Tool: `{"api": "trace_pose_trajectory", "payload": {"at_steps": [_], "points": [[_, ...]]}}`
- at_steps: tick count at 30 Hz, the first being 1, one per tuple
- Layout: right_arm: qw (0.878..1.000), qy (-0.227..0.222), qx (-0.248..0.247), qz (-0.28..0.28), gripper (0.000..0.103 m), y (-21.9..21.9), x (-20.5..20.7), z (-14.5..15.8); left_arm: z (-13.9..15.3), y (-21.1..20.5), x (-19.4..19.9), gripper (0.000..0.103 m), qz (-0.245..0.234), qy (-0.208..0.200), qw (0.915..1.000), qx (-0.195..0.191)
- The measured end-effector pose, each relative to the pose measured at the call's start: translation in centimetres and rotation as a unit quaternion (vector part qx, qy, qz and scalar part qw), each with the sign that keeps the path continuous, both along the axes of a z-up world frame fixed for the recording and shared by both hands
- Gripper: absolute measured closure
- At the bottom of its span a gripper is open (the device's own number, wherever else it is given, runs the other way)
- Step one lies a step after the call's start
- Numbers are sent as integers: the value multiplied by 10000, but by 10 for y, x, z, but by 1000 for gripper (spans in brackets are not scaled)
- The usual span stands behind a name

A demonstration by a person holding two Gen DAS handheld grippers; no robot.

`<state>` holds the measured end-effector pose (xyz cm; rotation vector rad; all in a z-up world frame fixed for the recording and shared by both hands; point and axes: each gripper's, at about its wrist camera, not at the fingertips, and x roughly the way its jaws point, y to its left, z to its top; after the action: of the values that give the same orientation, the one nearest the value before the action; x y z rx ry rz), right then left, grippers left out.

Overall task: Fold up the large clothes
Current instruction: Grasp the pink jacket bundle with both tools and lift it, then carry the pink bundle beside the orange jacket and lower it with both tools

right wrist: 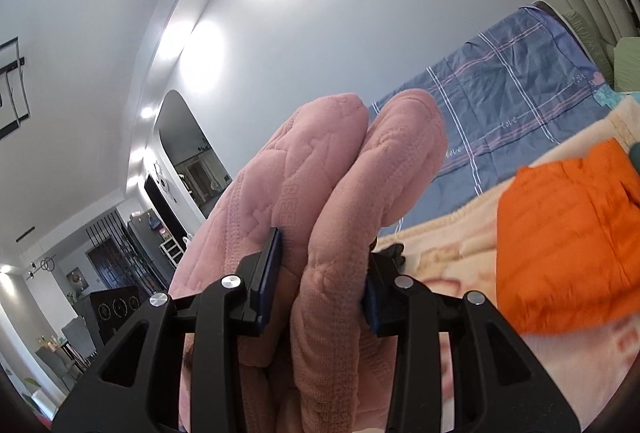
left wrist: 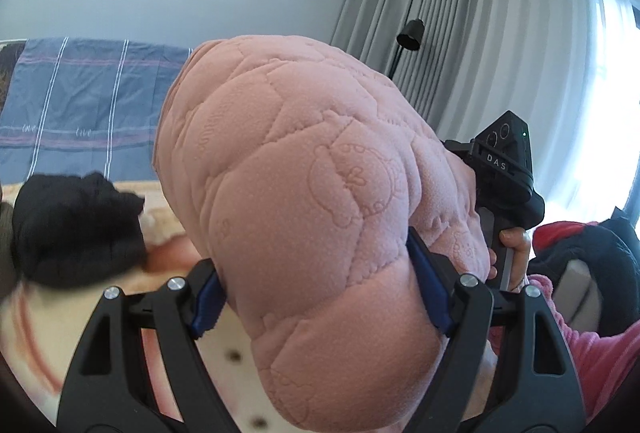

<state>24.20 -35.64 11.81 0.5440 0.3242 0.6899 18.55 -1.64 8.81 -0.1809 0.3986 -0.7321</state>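
A thick pink quilted fleece garment (left wrist: pixel 304 185) fills the left wrist view, bunched and lifted above the bed. My left gripper (left wrist: pixel 320 289) is shut on a fat fold of it, blue pads pressing both sides. In the right wrist view my right gripper (right wrist: pixel 324 281) is shut on another doubled fold of the same pink garment (right wrist: pixel 328 193), which sticks up past the pads. The right gripper's body (left wrist: pixel 504 169) and the hand holding it show behind the garment in the left wrist view.
A cream patterned blanket (right wrist: pixel 452 233) covers the bed, with a blue checked sheet (left wrist: pixel 80 105) behind. A black garment (left wrist: pixel 76 229) lies at left, an orange puffer jacket (right wrist: pixel 568 241) at right, red, black and pink clothes (left wrist: pixel 580 273) at far right. Grey curtains (left wrist: pixel 480 33) hang behind.
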Motion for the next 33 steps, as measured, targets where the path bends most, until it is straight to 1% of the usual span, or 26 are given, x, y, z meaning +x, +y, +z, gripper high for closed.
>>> {"api": "trace_pose_trajectory", "payload": {"at_steps": [3,6,9,11,13,15,16,17,18,19,20,21,22,23,24,25,27,28,29,30,32,33], "points": [[9999,32,-127,-36,65,1,40,5,2,-3,36,22,64,-25,10000,-45],[9994,100,-314,-118,65,3,80,7,-3,-4,76,22,103,31,9999,-129],[9982,218,-479,-278,65,3,116,1,-14,-6,119,22,113,162,9996,-187],[9967,323,-616,-417,65,2,140,-9,-26,-9,149,22,99,267,9994,-213],[9942,482,-773,-580,65,2,164,-25,-39,-14,177,22,96,400,9989,-226],[9888,710,-1053,-780,66,5,189,-51,-65,-20,210,22,176,602,9979,-145],[9829,1058,-1218,-882,65,8,206,-76,-76,-20,222,22,241,697,9972,-91],[9771,1391,-1319,-922,65,10,216,-97,-98,-22,237,22,385,879,9954,19],[9637,1970,-1526,-961,64,15,231,-127,-108,-21,243,21,472,967,9942,76],[9526,2315,-1707,-990,64,19,238,-149,-126,-21,249,20,631,1107,9916,231],[9473,2322,-1922,-1086,65,25,239,-166,-141,-21,252,19,772,1229,9882,481],[9508,2041,-2014,-1171,64,30,234,-170,-152,-21,253,18,859,1296,9857,644],[9520,1815,-2094,-1301,63,34,229,-168,-157,-16,253,18,903,1375,9847,580],[9487,1737,-2202,-1458,59,37,227,-165,-156,-12,253,17,877,1407,9848,514],[9445,1715,-2312,-1584,56,39,226,-163,-154,-12,253,16,878,1392,9847,565],[9426,1703,-2368,-1626,55,39,226,-163,-152,-16,251,13,972,1270,9842,758],[9427,1641,-2357,-1698,54,37,223,-165,-154,-19,249,10,1065,1170,9836,862],[9440,1598,-2313,-1727,53,35,221,-165,-155,-18,249,9,1084,1188,9835,832],[9459,1503,-2259,-1778,51,35,209,-163,-156,-19,247,8,1095,1192,9834,819],[9479,1357,-2187,-1876,47,32,200,-159,-158,-17,249,7,1111,1196,9833,801],[9503,1046,-2068,-2080,43,27,181,-150,-158,-14,245,6,1142,1178,9836,750],[9509,915,-2023,-2156,43,28,167,-144,-158,-14,242,6,1158,1153,9838,735]]}}
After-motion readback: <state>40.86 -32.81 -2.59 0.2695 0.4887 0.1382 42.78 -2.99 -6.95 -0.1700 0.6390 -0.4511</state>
